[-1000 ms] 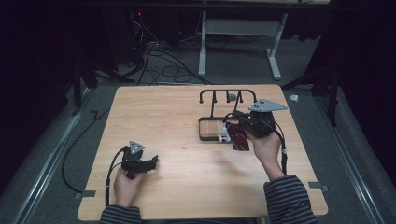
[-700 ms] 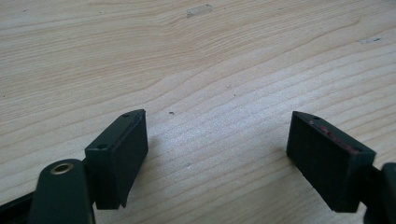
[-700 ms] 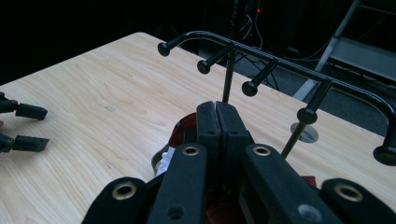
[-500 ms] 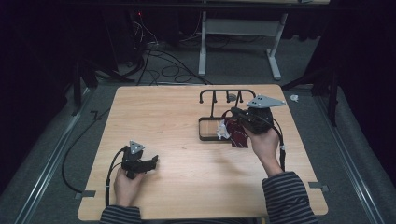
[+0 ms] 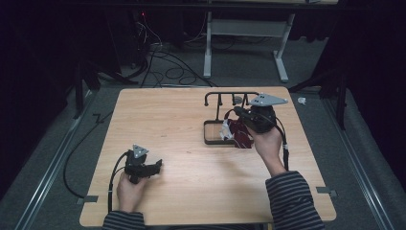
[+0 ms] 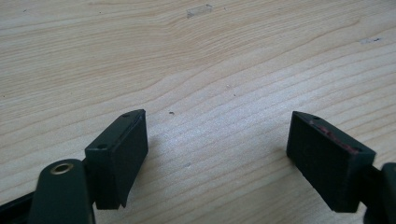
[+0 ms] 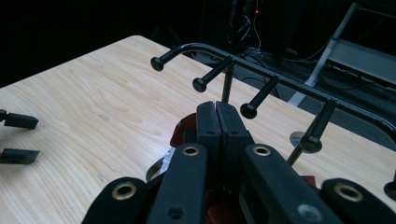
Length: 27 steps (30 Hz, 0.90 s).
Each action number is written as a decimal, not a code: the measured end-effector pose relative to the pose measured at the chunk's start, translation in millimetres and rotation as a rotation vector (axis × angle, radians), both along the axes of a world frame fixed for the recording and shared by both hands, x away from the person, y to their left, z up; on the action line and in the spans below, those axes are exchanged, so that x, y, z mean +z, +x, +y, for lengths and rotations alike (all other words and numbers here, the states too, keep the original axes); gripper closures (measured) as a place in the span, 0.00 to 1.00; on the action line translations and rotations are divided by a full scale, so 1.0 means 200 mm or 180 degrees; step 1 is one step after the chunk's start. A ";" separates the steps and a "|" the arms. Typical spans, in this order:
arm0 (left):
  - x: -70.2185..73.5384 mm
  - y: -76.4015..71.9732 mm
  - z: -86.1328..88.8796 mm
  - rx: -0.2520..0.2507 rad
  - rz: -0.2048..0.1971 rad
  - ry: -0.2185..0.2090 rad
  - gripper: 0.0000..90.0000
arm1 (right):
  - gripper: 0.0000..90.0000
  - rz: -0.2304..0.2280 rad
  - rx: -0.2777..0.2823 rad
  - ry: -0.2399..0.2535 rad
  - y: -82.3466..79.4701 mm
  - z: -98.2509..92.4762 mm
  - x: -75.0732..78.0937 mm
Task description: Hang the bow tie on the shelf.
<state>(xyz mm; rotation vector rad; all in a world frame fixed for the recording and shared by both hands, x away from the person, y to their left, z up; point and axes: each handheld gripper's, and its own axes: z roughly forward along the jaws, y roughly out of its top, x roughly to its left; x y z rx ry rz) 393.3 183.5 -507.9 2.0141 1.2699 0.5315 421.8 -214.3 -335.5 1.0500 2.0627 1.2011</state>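
Observation:
A dark red striped cloth point(image 5: 242, 136) with a white tag hangs over the base of a black peg rack point(image 5: 231, 95) at the table's far right. My right gripper point(image 5: 238, 114) is shut on the cloth's upper part, just in front of the rack's pegs. In the right gripper view its jaws point(image 7: 215, 110) are pressed together, with red fabric point(image 7: 183, 127) bunched under them and the rack's bar point(image 7: 280, 78) close ahead. My left gripper point(image 5: 156, 166) rests open near the front left of the table. Its pads point(image 6: 122, 149) stand wide apart over bare wood.
The wooden table point(image 5: 163, 115) is bordered by dark floor with cables point(image 5: 158, 57) and a white desk frame point(image 5: 244, 38) at the back. The rack's tray base point(image 5: 210, 140) lies left of the cloth. My left gripper's open jaws point(image 7: 37, 138) appear far left in the right gripper view.
My right gripper has shifted slightly up and toward the rack, carrying the red cloth with it. The left gripper has stayed in place, open.

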 end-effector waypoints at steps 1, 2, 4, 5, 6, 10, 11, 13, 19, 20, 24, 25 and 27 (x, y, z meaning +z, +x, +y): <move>0.00 0.00 0.00 0.0001 -0.0004 -0.0001 0.23 | 1.00 0.0005 -0.0005 0.0003 0.00 0.00 0.00; 0.00 0.00 0.00 0.0000 0.0000 0.0000 0.23 | 1.00 0.0001 -0.0008 0.0012 0.01 0.00 0.01; 0.00 0.00 0.00 0.0002 -0.0004 -0.0002 0.23 | 1.00 -0.0003 -0.0014 0.0011 0.02 0.01 0.01; 0.00 0.00 0.00 0.0001 -0.0004 -0.0002 0.23 | 1.00 0.0000 -0.0011 0.0027 0.02 0.01 0.01; 0.00 0.00 0.00 0.0002 -0.0005 -0.0003 0.23 | 1.00 -0.0006 -0.0014 0.0020 0.03 0.01 0.01; 0.00 0.00 0.00 0.0002 -0.0004 -0.0003 0.23 | 1.00 -0.0003 -0.0028 0.0011 0.05 0.02 0.02; 0.00 0.00 0.00 0.0002 -0.0004 -0.0004 0.23 | 1.00 -0.0002 -0.0031 0.0017 0.06 0.02 0.02; 0.00 0.00 0.00 0.0001 -0.0005 -0.0003 0.23 | 1.00 -0.0002 -0.0048 0.0008 0.06 0.03 0.02; 0.00 0.00 0.00 0.0002 -0.0005 -0.0004 0.23 | 1.00 -0.0001 -0.0105 0.0021 0.09 0.02 0.02; 0.00 0.00 0.00 0.0002 -0.0005 -0.0003 0.23 | 1.00 -0.0002 -0.0115 0.0034 0.10 0.02 0.02; 0.00 0.00 0.00 0.0002 -0.0005 -0.0003 0.23 | 1.00 -0.0004 -0.0142 0.0030 0.12 0.02 0.02; 0.00 0.00 0.00 0.0002 -0.0005 -0.0004 0.23 | 1.00 -0.0007 -0.0141 0.0042 0.12 0.02 0.02; 0.00 0.00 0.00 0.0002 -0.0005 -0.0003 0.23 | 1.00 0.0008 -0.0173 0.0054 0.13 0.02 0.02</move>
